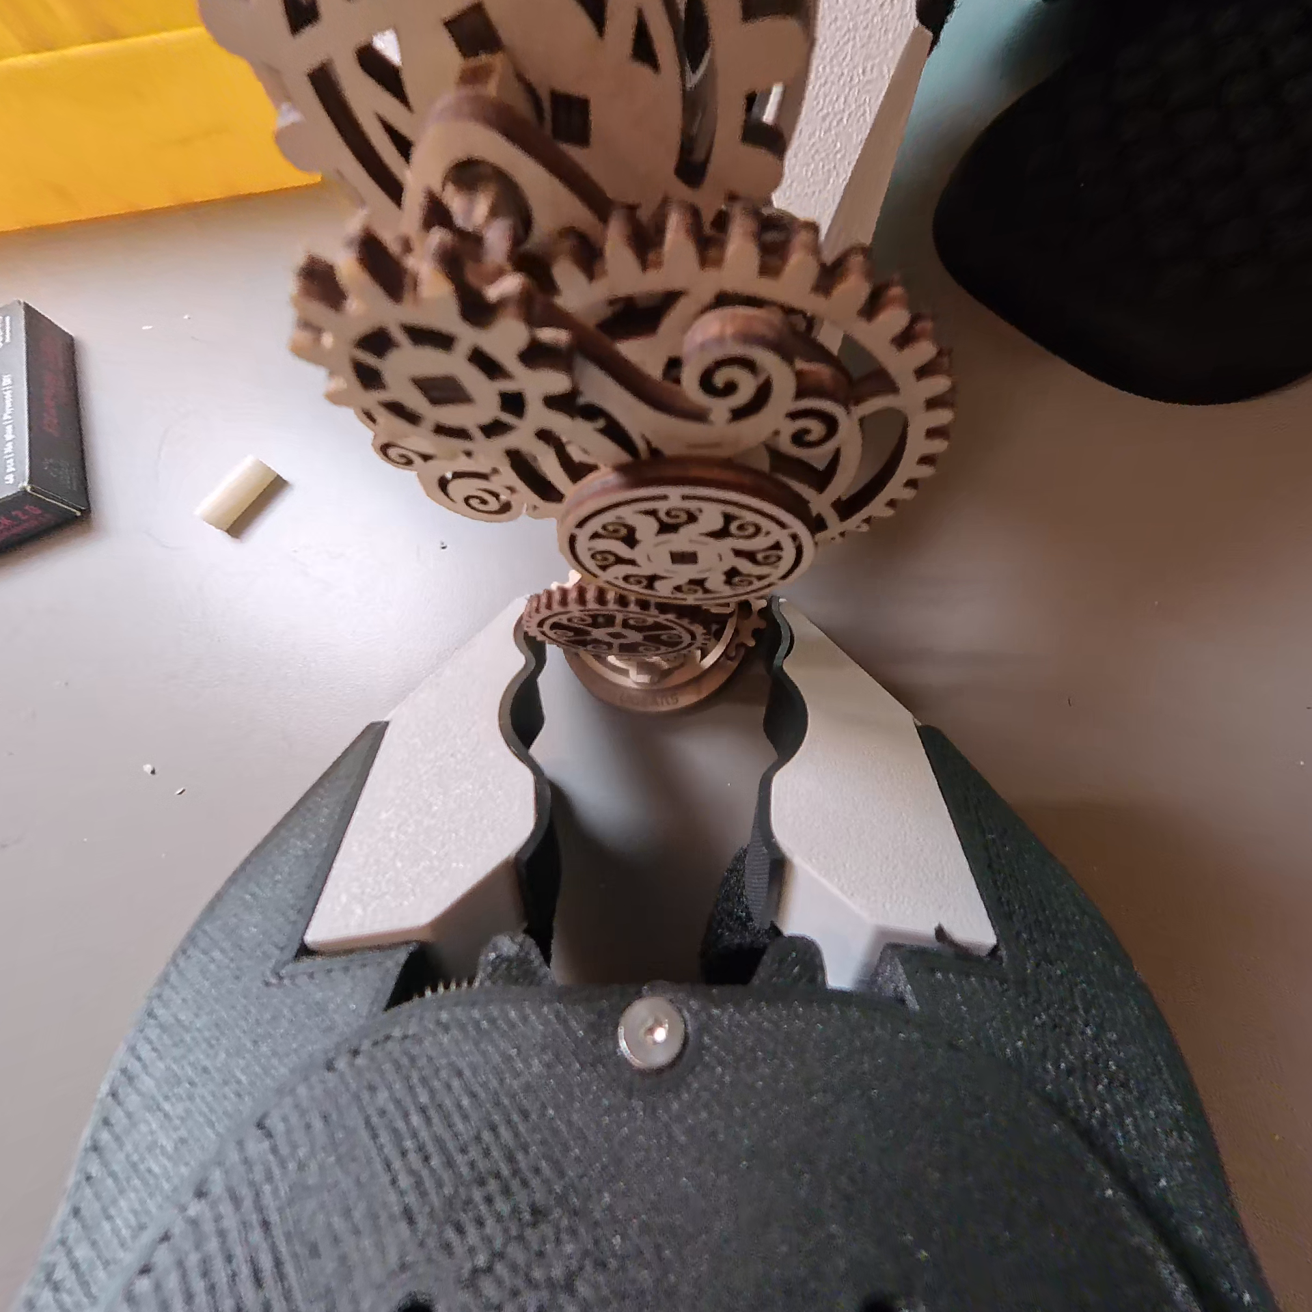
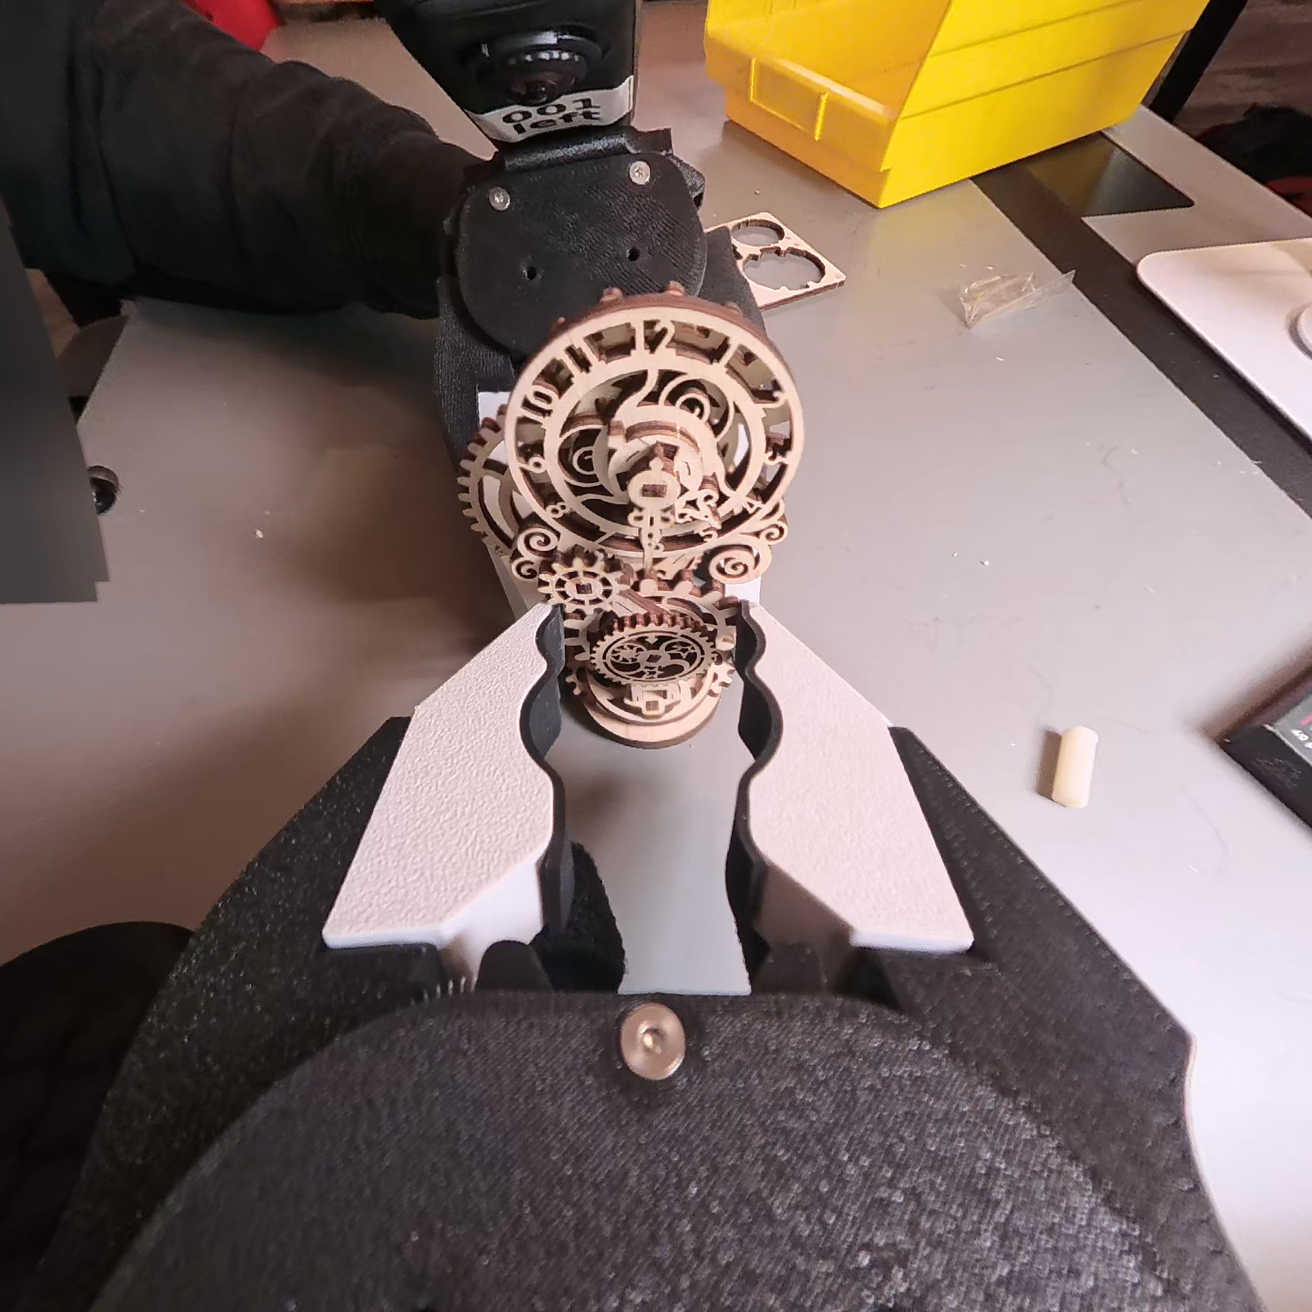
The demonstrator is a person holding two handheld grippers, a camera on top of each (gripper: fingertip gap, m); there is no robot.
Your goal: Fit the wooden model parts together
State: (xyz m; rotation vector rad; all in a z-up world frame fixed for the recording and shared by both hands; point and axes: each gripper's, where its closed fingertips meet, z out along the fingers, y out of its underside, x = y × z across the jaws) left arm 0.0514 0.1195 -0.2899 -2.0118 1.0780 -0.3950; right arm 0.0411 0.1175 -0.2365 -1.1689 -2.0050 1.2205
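The grey table [image 2: 958, 568] has open surface on both sides of the pale laser-cut wooden clock model with gears and a round dial [image 2: 657, 454], which stands upright on its round base near the middle. The far edge is crowded by a yellow plastic bin [image 2: 923, 92], with a flat wooden cut-out sheet [image 2: 781, 259] lying in front of it; a small cream cylinder [image 2: 1068, 767] and a dark box [image 2: 1278, 752] lie well off to the right, close to the table's dark right edge. The right gripper [image 2: 649, 657] faces the dial side, its jaws partly spread around the model's lower gear cluster; the left pad [image 2: 550, 660] lies against the wood, the right pad appears to touch too. The left gripper [image 1: 649, 639] comes from the opposite side, jaws spread wider around the base and small gear; its pads [image 1: 781, 639] stand beside the wood, and contact cannot be judged. A black-gloved hand [image 2: 234, 163] holds that gripper.
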